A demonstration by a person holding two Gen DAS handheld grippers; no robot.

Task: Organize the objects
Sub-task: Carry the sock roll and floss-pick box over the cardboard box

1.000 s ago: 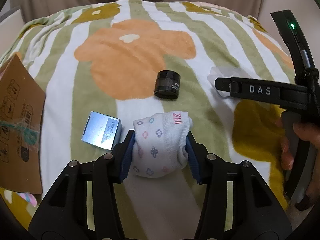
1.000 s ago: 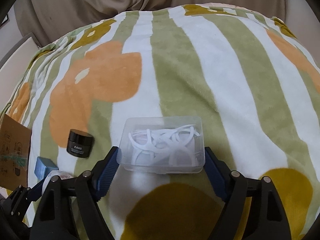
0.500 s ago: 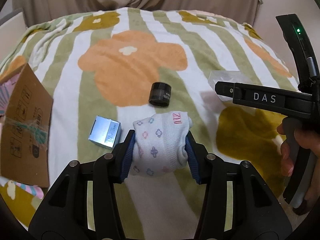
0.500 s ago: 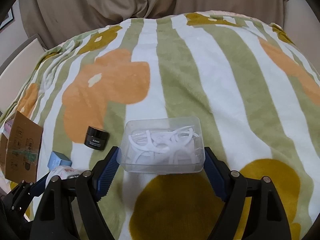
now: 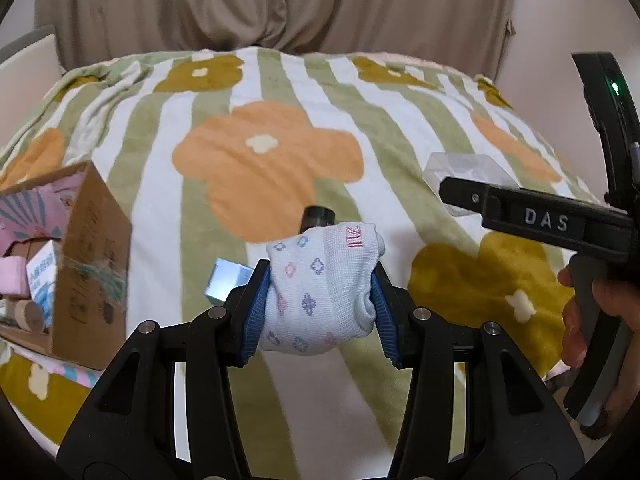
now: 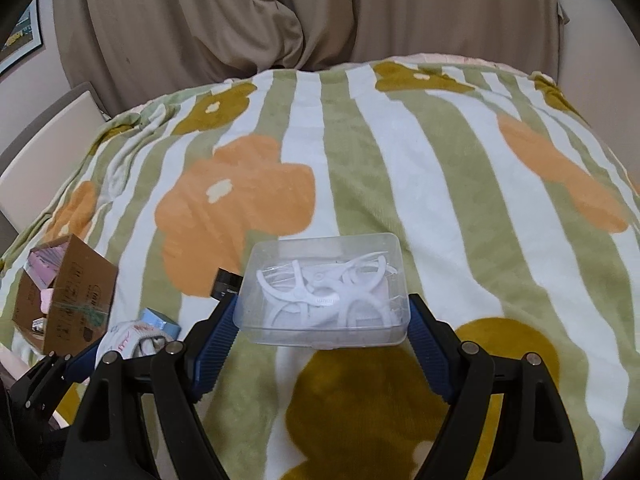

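My left gripper is shut on a rolled white sock with small flower prints, held up above the bed. My right gripper is shut on a clear plastic box of white floss picks, also lifted off the blanket. In the left wrist view the right gripper's body and the hand holding it sit at the right, with the clear box at its tip. A black jar and a small silver-blue box lie on the blanket behind the sock.
An open cardboard box with pink and white items inside stands at the left on the striped flower blanket. Beige curtains hang behind the bed. The left gripper with the sock shows low left in the right wrist view.
Both grippers have risen with their loads, so the blanket, jar and silver-blue box look smaller and farther. The cardboard box's open inside has come into view at the left.
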